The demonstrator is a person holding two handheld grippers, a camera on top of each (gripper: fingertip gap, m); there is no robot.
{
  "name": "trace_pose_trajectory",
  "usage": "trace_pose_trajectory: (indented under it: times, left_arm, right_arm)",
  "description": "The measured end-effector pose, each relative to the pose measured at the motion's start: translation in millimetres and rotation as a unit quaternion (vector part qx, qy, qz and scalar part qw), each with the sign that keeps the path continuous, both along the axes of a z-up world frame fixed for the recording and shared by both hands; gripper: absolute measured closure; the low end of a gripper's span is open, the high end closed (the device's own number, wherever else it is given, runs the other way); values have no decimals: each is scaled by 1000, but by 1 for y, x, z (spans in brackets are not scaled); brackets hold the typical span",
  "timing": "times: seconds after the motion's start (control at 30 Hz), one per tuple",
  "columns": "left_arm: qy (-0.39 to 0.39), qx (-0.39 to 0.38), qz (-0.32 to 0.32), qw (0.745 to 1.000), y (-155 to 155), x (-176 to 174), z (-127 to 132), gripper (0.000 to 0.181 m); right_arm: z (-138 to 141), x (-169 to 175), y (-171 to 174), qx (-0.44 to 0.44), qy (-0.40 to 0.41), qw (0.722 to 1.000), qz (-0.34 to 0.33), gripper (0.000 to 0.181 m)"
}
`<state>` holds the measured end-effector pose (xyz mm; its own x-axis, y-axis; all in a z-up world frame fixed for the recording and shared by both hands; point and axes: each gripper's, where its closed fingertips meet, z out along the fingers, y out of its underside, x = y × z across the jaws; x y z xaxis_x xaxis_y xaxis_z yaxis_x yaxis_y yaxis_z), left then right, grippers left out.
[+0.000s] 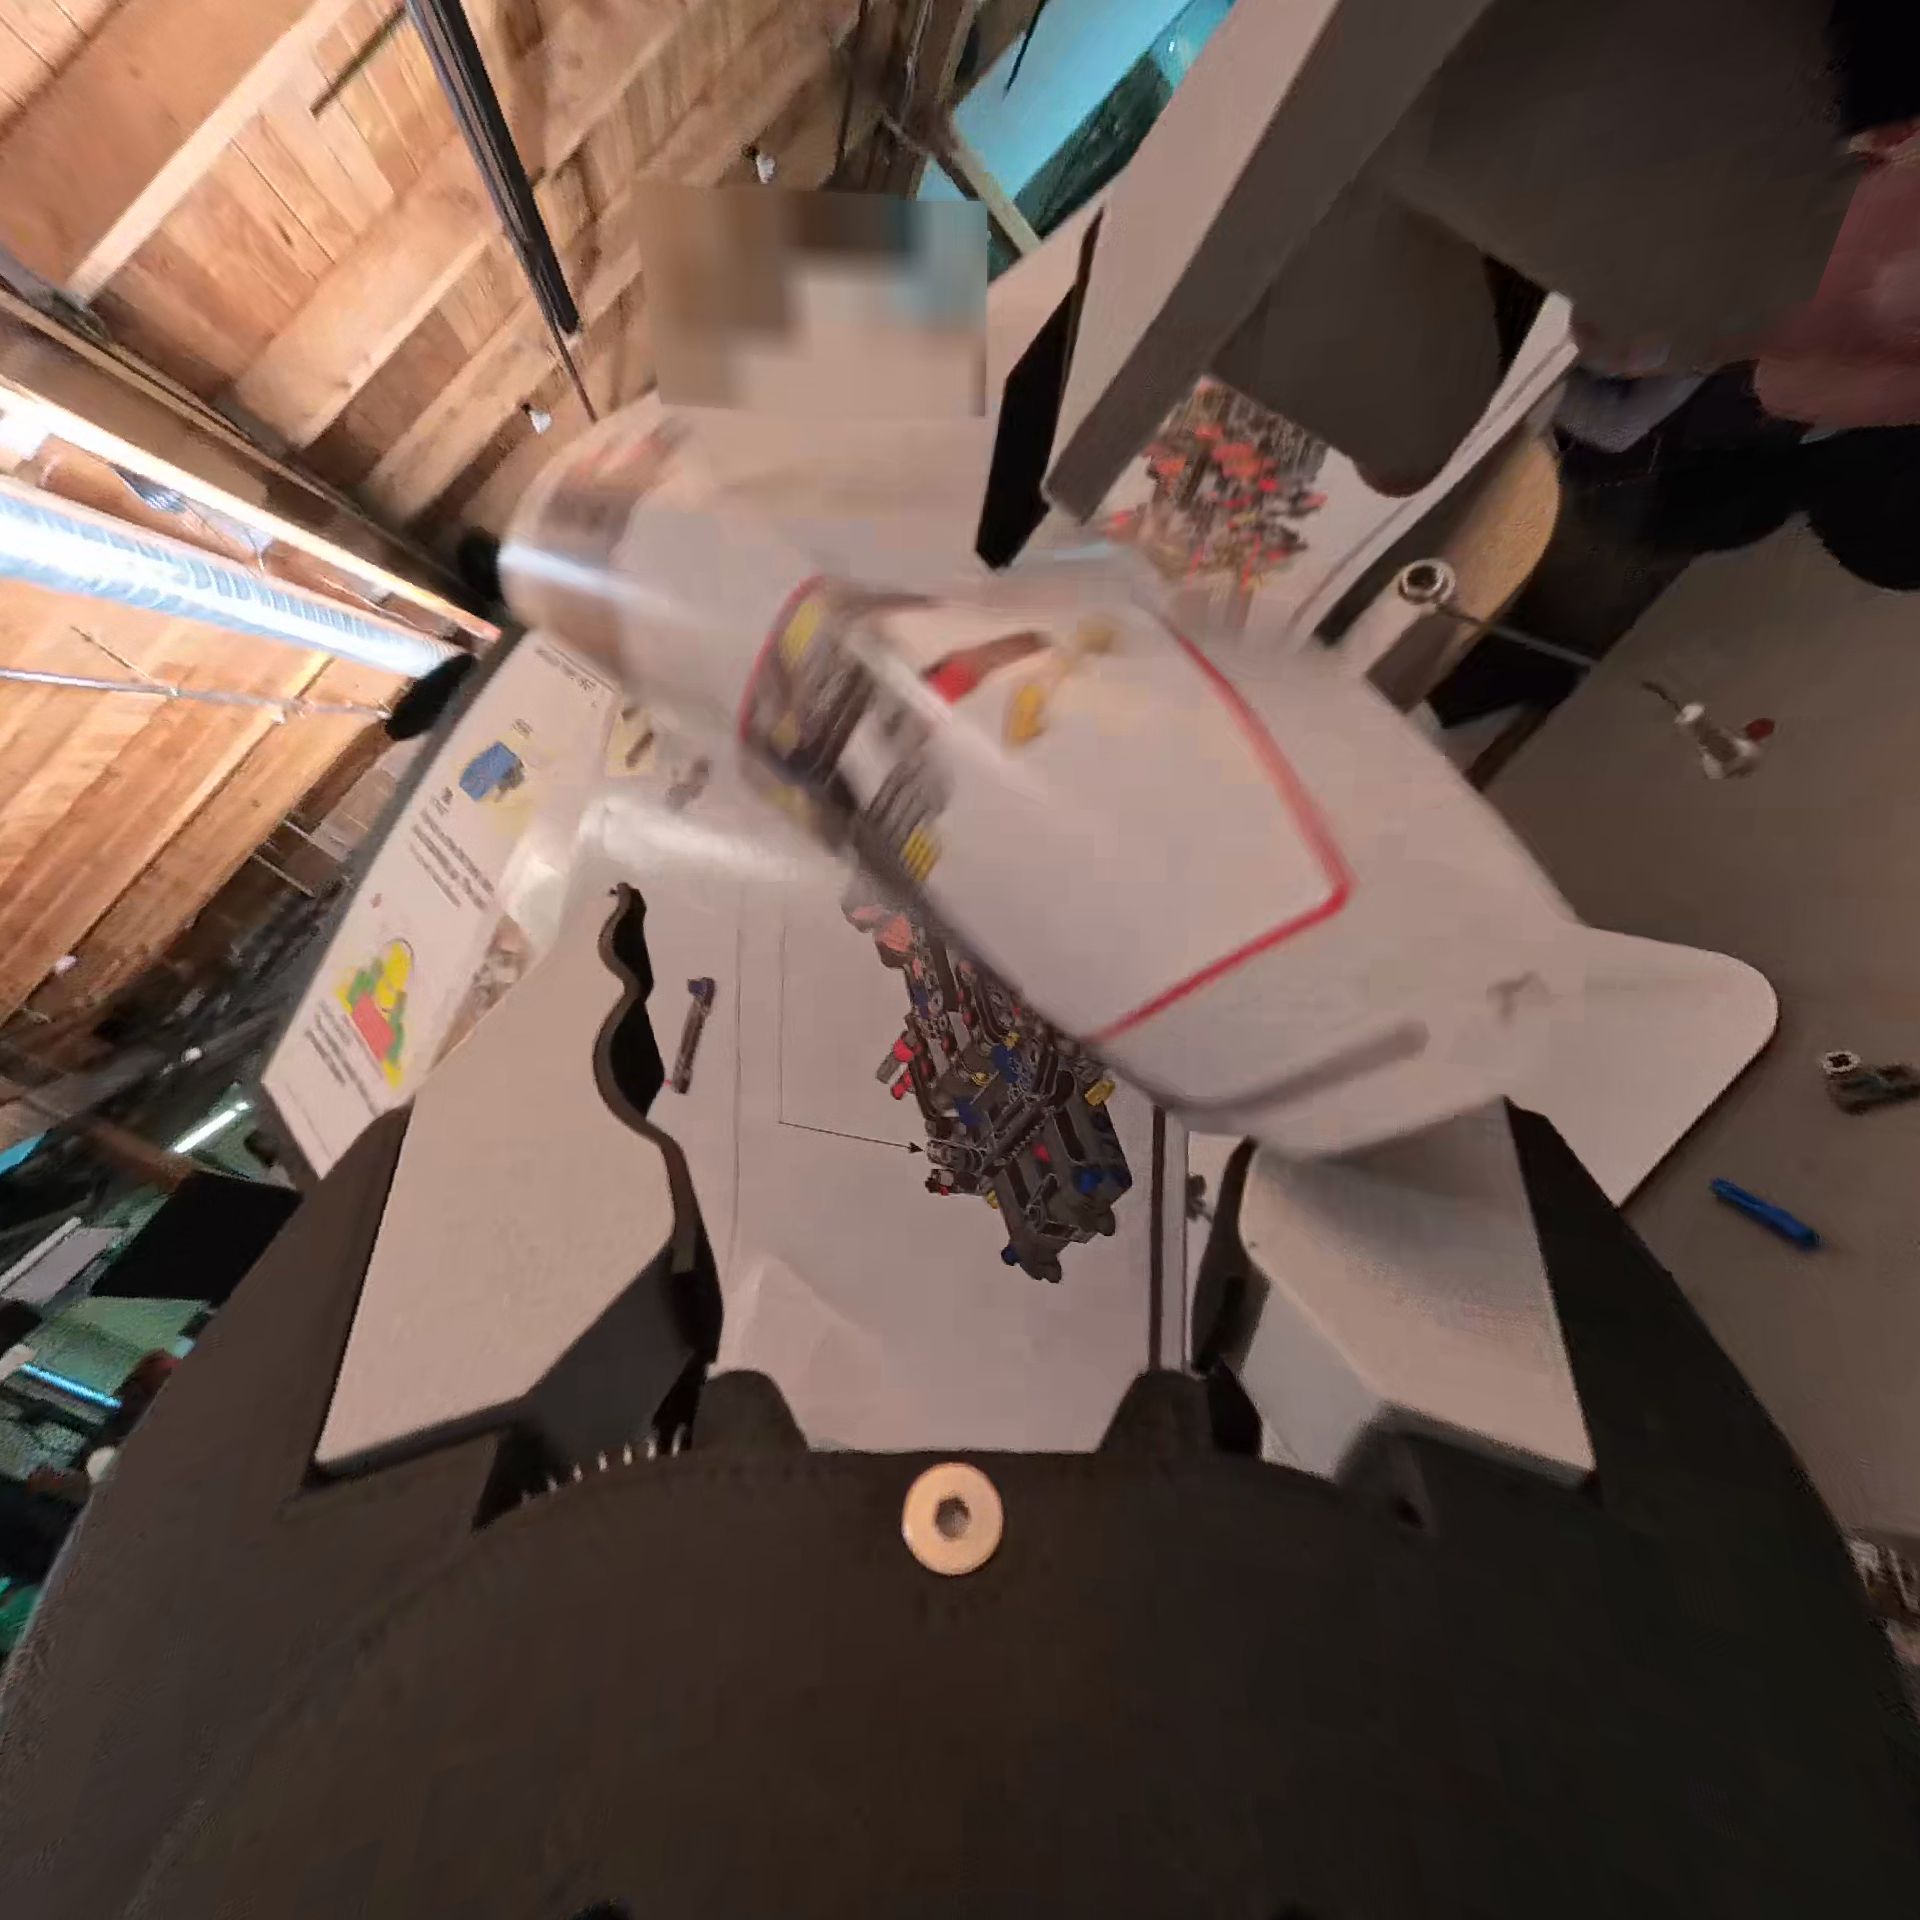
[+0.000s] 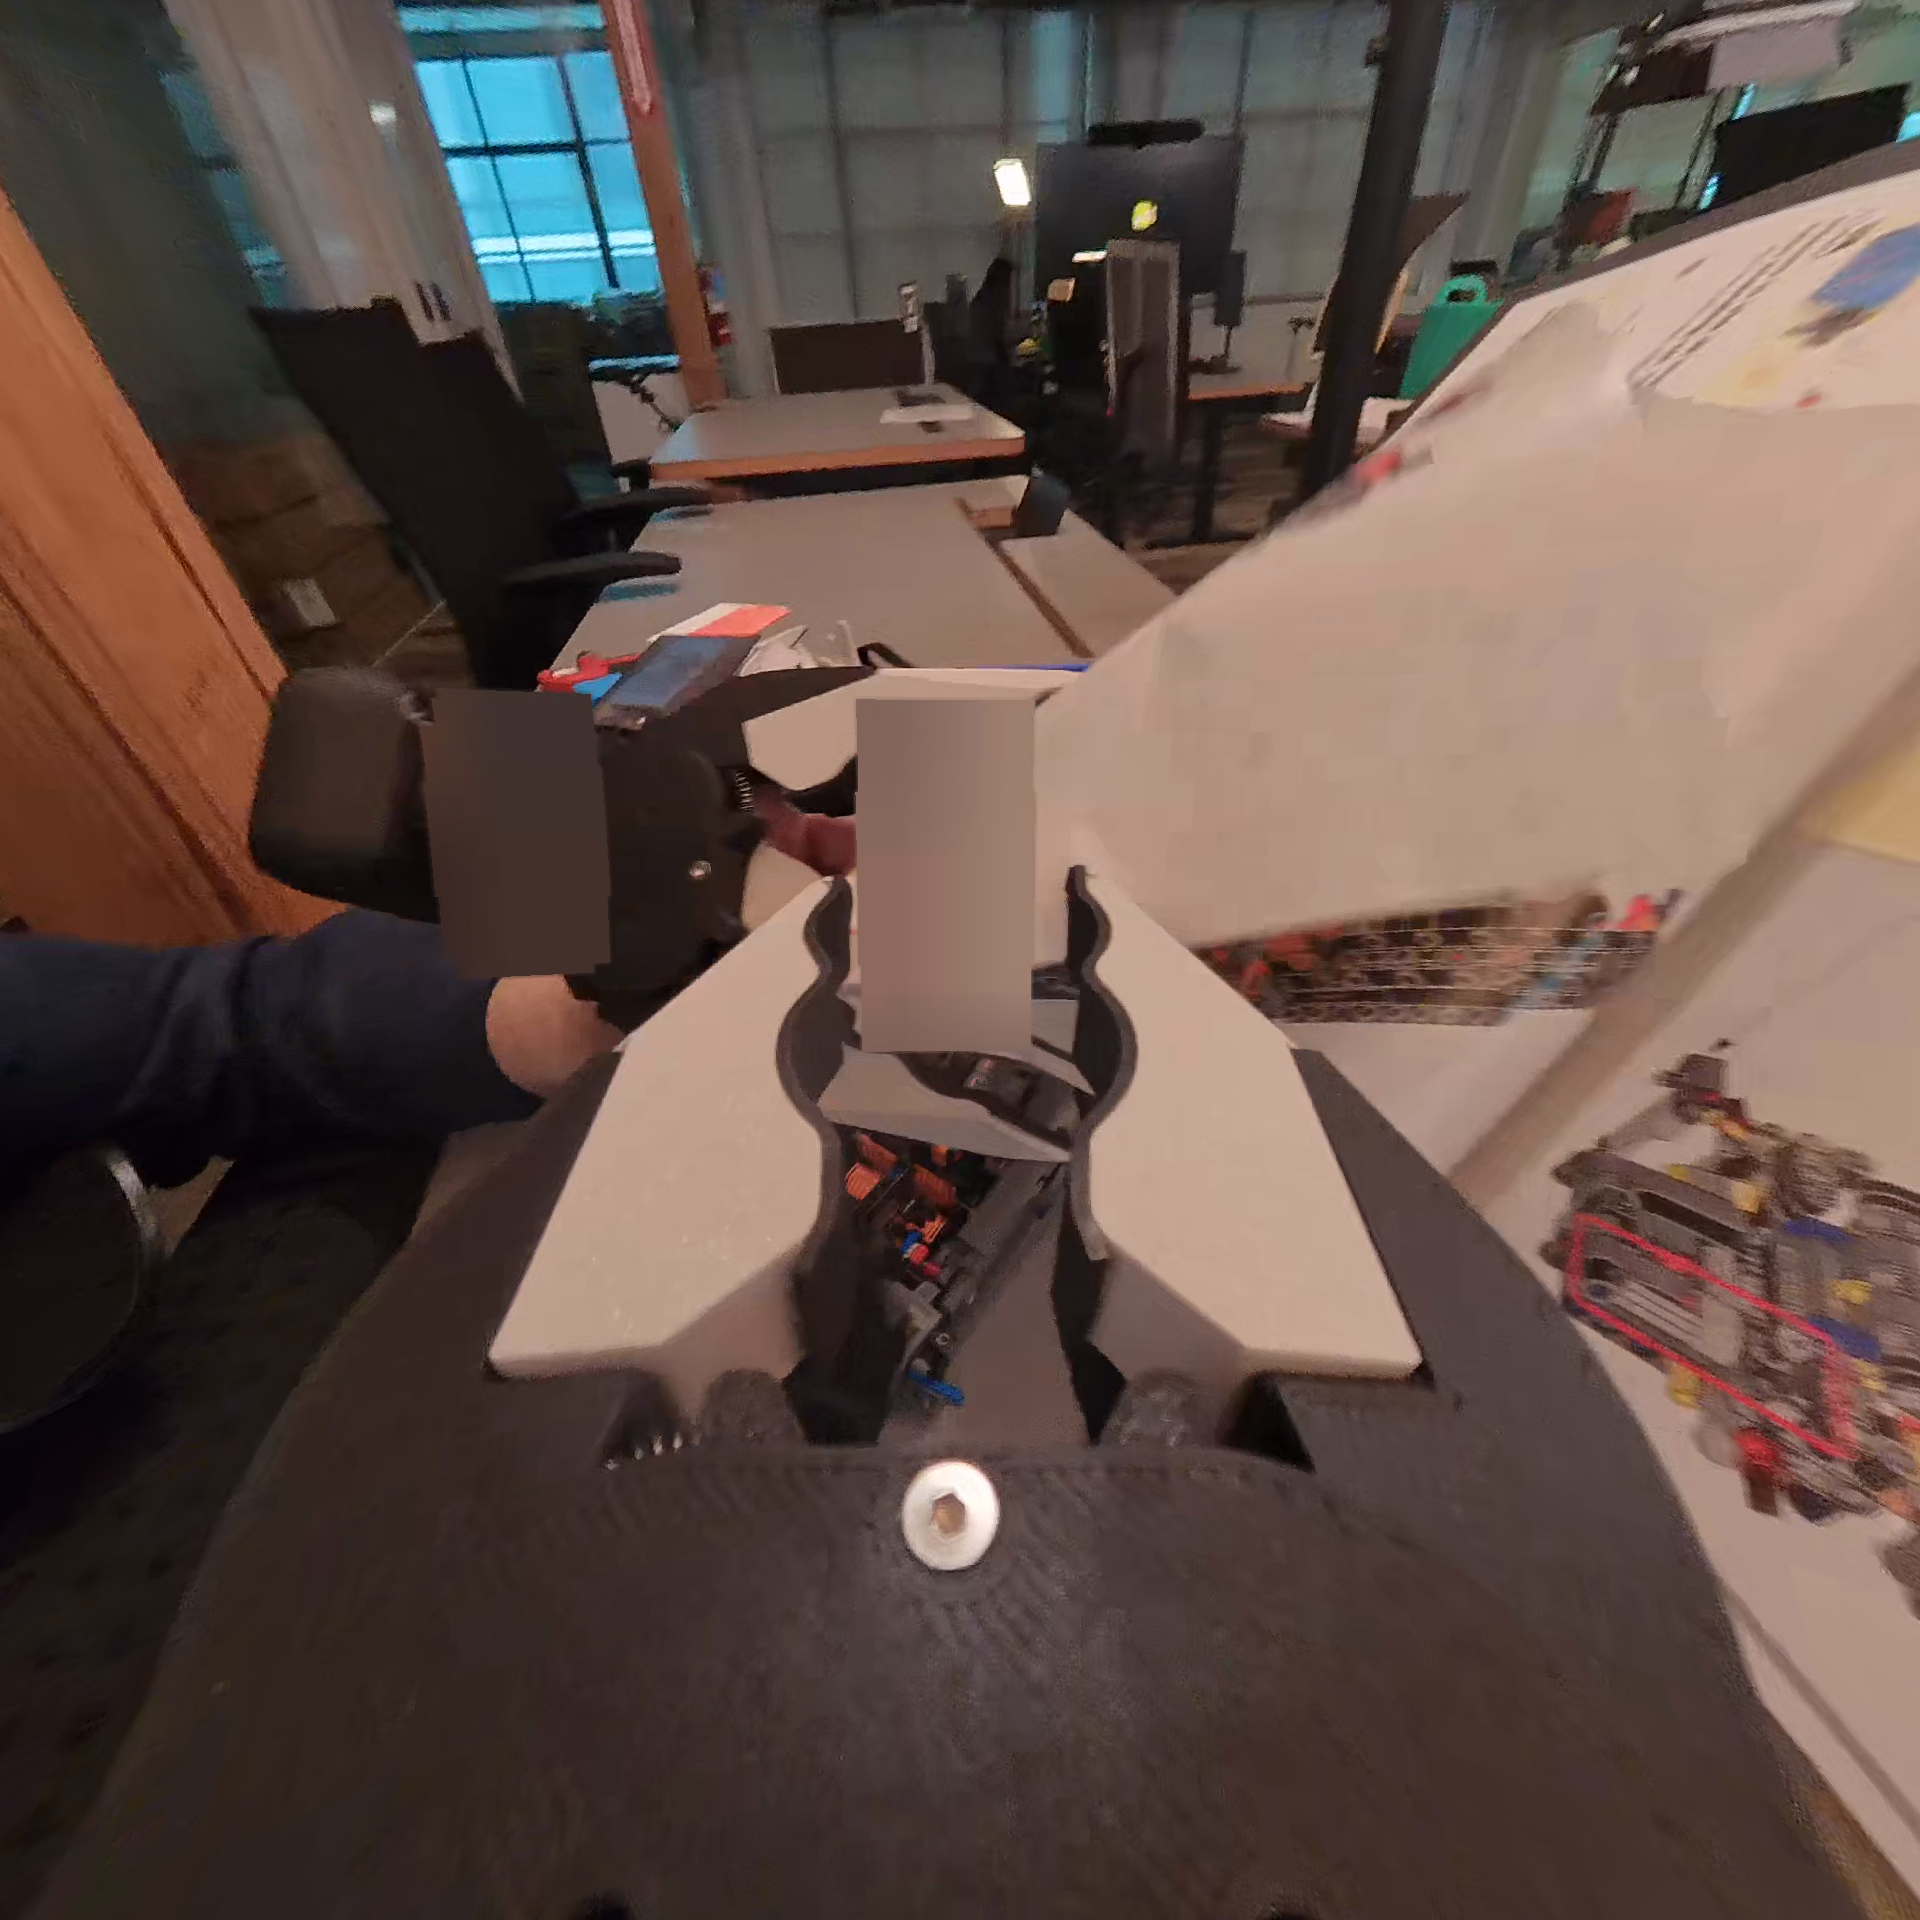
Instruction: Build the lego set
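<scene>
The instruction booklet [image 1: 914,1174] lies open on the table, showing a printed dark model. One blurred page [image 1: 1091,831] is lifted in mid-turn above it. My left gripper [image 1: 935,1039] is wide open over the booklet, and the lifted page hides its right fingertip. A finger [image 1: 1143,343] of my right gripper hangs over the booklet's far side. My right gripper [image 2: 954,883] is open. A dark lego model [image 2: 914,1216] with orange and blue parts shows below its gap. The booklet [image 2: 1714,1299] and lifted page [image 2: 1455,675] are to the right. My left gripper [image 2: 852,727] is beyond.
Loose parts lie on the grey table: a blue pin [image 1: 1766,1216], a dark piece [image 1: 1870,1081], a white and red piece [image 1: 1714,743]. A person's dark blue sleeve [image 2: 260,1018] is at the left. Desks [image 2: 831,436] and a black chair [image 2: 468,499] stand behind. There is about 6 cm between the tips of the two grippers. The dark lego model [image 2: 914,1216] lies some 20 cm from my left tips, 25 cm from my right tips.
</scene>
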<state>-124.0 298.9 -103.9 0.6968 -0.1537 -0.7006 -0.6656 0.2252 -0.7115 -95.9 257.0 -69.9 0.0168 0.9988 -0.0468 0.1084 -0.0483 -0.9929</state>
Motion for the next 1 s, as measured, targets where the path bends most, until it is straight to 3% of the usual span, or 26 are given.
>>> trace_pose_trajectory:
  times: [0.03,0.1,0.2,0.27,0.33,0.43,0.53,0.63,0.73,0.83,0.93,1.0]
  left_arm:
    - [-5,-9,3,1000,4,-1,-6,67]
    - [-46,-14,-4,999,4,-7,-7,95]
    - [-111,-39,-31,993,4,-18,-4,114]
    - [-158,-50,-47,985,4,-30,0,121]
    - [-189,-65,-48,979,8,-45,1,128]
    - [-227,-90,-88,966,7,-56,2,147]
    - [-245,-130,-111,954,10,-61,-6,169]
    - [-263,-133,-143,945,6,-63,-1,181]
    - [-278,-150,-179,932,3,-64,2,175]
    - [-325,-165,-209,908,3,-73,5,156]
    - [-400,-197,-252,859,3,-84,10,120]
    - [-428,-163,-258,851,0,-98,24,115]
  right_arm:
    - [-5,-3,-3,0,-8,1000,6,140]
    - [-7,-3,-6,7,-14,1000,17,138]
    - [14,11,3,20,21,1000,4,136]
    - [26,31,33,45,29,996,-65,131]
    - [23,58,78,92,-9,980,-175,113]
    - [1,109,145,172,-104,924,-325,93]
    - [-24,139,180,171,-150,896,-380,82]
    - [-34,145,189,148,-145,899,-387,83]
    - [-35,144,187,150,-148,900,-382,97]
    - [-36,145,187,149,-146,901,-380,103]
    - [-35,147,188,152,-147,899,-383,112]
    - [-33,148,188,157,-144,897,-387,130]
